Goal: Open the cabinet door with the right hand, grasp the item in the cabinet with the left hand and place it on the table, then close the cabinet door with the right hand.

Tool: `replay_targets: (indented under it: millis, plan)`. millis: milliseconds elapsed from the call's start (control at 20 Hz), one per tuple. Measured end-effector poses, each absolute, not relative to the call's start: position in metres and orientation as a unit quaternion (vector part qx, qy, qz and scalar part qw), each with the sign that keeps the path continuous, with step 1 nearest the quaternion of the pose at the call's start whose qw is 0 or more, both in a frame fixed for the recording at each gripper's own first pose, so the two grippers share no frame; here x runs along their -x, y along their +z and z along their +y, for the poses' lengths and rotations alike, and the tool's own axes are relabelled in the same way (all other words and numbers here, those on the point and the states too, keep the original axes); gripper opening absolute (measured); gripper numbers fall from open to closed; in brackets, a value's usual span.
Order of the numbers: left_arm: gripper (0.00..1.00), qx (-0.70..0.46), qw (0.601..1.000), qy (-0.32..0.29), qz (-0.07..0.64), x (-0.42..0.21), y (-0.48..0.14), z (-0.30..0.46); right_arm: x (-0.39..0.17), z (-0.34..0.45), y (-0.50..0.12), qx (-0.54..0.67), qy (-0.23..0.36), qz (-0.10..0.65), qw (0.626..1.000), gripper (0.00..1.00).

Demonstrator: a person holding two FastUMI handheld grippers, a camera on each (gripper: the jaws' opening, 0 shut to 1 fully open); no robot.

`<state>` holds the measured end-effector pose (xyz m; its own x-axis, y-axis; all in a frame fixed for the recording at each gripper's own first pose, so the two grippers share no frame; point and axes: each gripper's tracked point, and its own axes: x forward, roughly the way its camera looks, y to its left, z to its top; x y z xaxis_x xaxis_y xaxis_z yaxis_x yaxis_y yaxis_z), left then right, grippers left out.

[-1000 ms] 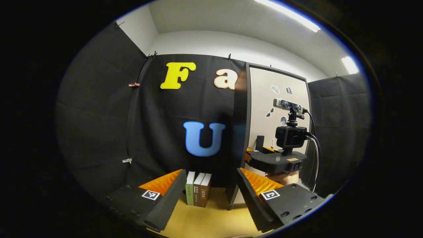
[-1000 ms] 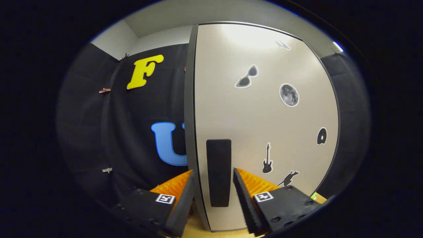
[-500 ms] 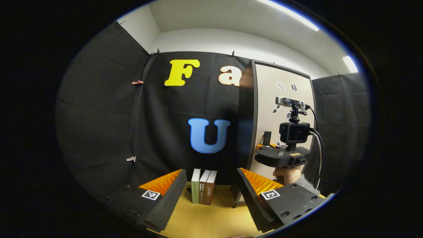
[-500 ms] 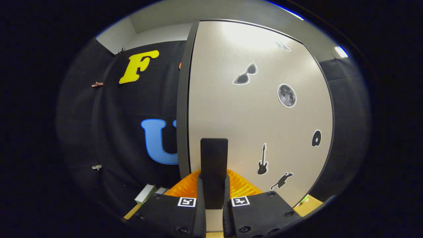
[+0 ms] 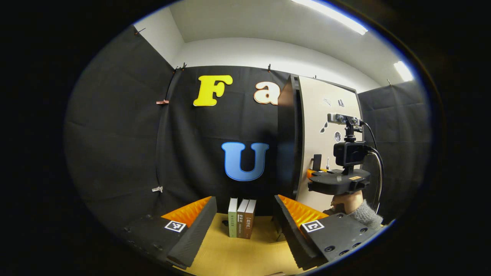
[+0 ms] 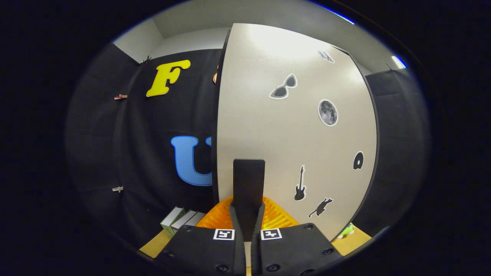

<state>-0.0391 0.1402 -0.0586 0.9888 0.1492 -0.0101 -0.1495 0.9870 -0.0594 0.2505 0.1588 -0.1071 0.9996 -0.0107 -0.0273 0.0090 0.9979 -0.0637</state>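
Observation:
The cabinet's beige door (image 6: 291, 145) carries several small stickers and a black upright handle (image 6: 248, 180). My right gripper (image 6: 247, 205) is shut on that handle, one finger on each side. In the left gripper view the door (image 5: 330, 126) stands slightly ajar from the dark cabinet body (image 5: 287, 145), and the right gripper (image 5: 315, 172) holds the handle (image 5: 317, 161) with a person's hand (image 5: 345, 201) under it. The door hides the cabinet's inside. My left gripper (image 5: 244, 201) hangs open over the table, left of the cabinet, with nothing between its fingers.
Three books (image 5: 241, 223) stand upright on the wooden table (image 5: 238, 257) against the black cloth wall, just left of the cabinet; they show again (image 6: 182, 220) in the right gripper view. A small green thing (image 6: 347, 230) lies on the table past the door's right edge.
My right gripper has shut on the door handle, and the door has swung out a little from the cabinet. The left gripper has stayed open and drifted slightly.

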Motion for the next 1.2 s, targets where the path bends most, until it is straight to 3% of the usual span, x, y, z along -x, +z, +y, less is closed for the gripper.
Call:
replay_targets:
  millis: [300,600,1200]
  plan:
    - [0.94,0.039,0.998,0.048,0.005,0.053,-0.059,0.122,-0.206,0.149,-0.101,0.038,0.008,0.023,0.999,0.13]
    - [0.94,0.035,0.999,0.014,0.008,0.068,-0.06,0.096,-0.168,0.124,-0.098,0.043,0.012,0.026,0.999,0.1]
    - [0.94,0.033,0.997,-0.066,-0.016,0.06,-0.049,0.046,-0.107,0.059,-0.091,0.046,-0.017,0.033,0.998,0.09]
